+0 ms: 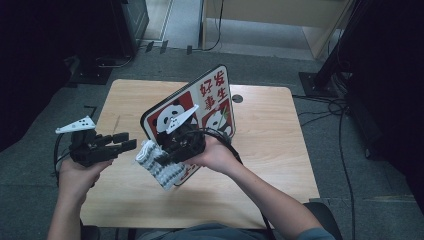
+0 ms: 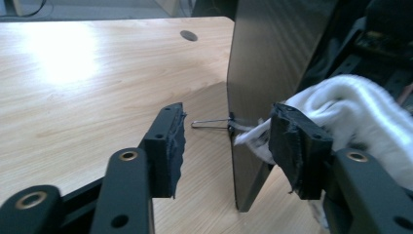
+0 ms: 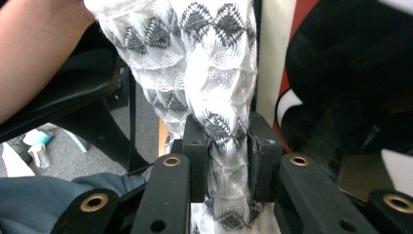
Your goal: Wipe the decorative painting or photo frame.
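A white sock (image 1: 159,169) with grey zigzag bands hangs over the wooden table (image 1: 272,150). My right gripper (image 1: 162,159) is shut on it. In the right gripper view the sock (image 3: 204,63) is pinched between the pads of that gripper (image 3: 229,151). A board printed with pandas and red characters (image 1: 207,97) stands tilted just behind the sock. My left gripper (image 1: 127,141) is open at the sock's left. In the left gripper view its jaws (image 2: 226,141) stand apart around the board's dark edge (image 2: 272,58) and a thin wire (image 2: 209,123). The sock (image 2: 360,107) bulges by the right jaw.
A round cable hole (image 1: 237,98) sits near the table's far edge. Cables (image 1: 330,107) trail over the grey floor on the right, beside dark stands. A forearm (image 3: 39,48) and a black chair (image 3: 78,97) lie behind the sock in the right gripper view.
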`<state>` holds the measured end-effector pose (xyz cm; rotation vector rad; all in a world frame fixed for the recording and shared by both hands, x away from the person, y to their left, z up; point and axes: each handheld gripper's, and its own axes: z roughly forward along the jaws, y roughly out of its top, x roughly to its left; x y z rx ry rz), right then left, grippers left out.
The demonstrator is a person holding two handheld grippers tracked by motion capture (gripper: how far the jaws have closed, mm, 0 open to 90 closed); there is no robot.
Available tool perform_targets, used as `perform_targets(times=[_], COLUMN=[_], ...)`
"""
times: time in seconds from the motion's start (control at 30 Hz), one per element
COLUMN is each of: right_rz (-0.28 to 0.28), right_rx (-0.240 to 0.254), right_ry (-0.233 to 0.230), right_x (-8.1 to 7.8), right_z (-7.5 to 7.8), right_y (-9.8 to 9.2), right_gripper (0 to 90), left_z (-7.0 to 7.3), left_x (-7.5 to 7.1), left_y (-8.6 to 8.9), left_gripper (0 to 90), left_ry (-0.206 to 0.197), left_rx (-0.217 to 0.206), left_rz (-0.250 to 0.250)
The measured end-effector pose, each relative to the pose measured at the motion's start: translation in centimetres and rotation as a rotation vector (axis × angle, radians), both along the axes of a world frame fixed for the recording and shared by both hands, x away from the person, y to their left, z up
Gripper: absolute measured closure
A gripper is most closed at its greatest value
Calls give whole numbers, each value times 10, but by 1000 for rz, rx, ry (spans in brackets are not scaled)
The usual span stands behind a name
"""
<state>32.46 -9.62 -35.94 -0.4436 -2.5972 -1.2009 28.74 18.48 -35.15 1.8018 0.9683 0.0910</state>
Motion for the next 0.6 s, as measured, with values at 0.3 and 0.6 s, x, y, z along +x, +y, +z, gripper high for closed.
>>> perform_targets(times=[0.3,0.6], right_rz=[-3,-9], right_rx=[-18,-28], right_ry=[4,5], right_x=[-2,-5], right_z=[-8,-15], right_y=[-2,-3], right_gripper=[748,748], left_z=[12,21], left_x=[-3,-1], left_y=[-10,-24], left_gripper=[551,576], left_ry=[-20,-24], left_rx=[-16,-12], left_rz=[-41,-97])
